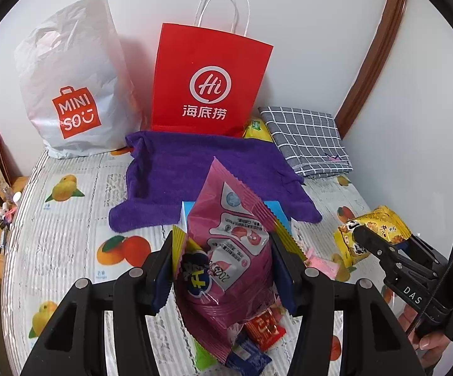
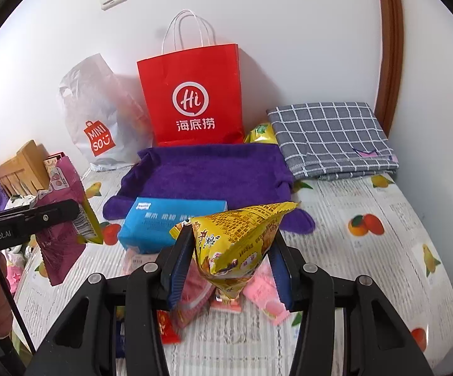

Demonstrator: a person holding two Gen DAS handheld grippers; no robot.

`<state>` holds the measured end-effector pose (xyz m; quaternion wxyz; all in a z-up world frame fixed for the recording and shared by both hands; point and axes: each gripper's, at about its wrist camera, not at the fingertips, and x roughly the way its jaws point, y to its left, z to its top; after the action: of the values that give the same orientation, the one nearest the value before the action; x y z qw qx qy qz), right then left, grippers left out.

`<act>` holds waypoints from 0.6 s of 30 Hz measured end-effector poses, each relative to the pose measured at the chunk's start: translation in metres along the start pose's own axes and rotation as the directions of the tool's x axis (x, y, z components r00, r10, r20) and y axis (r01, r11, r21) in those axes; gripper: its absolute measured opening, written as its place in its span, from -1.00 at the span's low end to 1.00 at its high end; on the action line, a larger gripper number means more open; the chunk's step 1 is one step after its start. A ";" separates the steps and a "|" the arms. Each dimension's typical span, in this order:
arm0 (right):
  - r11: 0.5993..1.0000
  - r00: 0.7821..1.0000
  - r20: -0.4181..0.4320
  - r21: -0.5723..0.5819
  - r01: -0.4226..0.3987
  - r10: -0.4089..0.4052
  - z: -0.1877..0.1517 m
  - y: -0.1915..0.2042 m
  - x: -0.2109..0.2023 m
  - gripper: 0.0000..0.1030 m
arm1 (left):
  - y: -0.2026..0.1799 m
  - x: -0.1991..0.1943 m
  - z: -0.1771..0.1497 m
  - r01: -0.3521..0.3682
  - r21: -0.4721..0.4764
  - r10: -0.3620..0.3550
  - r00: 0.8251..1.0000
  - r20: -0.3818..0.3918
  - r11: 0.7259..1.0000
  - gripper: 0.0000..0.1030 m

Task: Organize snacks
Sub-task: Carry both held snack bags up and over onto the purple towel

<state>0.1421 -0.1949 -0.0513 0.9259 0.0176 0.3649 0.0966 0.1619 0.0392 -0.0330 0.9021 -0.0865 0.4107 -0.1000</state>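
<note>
- Left wrist view: our left gripper (image 1: pixel 223 263) is clamped on a pink packet (image 1: pixel 229 250), with a smaller yellow-edged packet (image 1: pixel 184 258) apparently pinched beside it, raised in front of the purple towel (image 1: pixel 207 172).
- Right wrist view: our right gripper (image 2: pixel 231 263) is clamped on a yellow packet (image 2: pixel 239 238), also lifted in front of the towel.
- We judge both loads should go to the towel, behind the blue box (image 2: pixel 160 222) that lies on its near edge.
- We should carry them level, lower each fully onto the cloth, and release one side at a time, since the foil is slippery.
- Loose snacks (image 2: pixel 264 297) remain nearer us than the towel.
</note>
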 end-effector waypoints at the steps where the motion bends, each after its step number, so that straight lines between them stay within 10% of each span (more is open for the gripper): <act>1: 1.000 1.000 0.000 0.000 0.000 0.000 0.003 0.000 0.003 -0.09 | 0.000 0.002 0.002 0.000 0.001 0.000 1.000 -0.001 1.000 0.02; 18: 0.997 0.999 -0.002 -0.063 -0.042 0.042 0.056 0.020 0.056 -0.09 | 0.012 0.032 0.047 -0.027 0.016 0.027 1.000 -0.001 0.999 0.02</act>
<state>0.2174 -0.1620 -0.0457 0.9237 -0.0041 0.3613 0.1275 0.2192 0.0459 -0.0282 0.9037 -0.0734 0.4118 -0.0911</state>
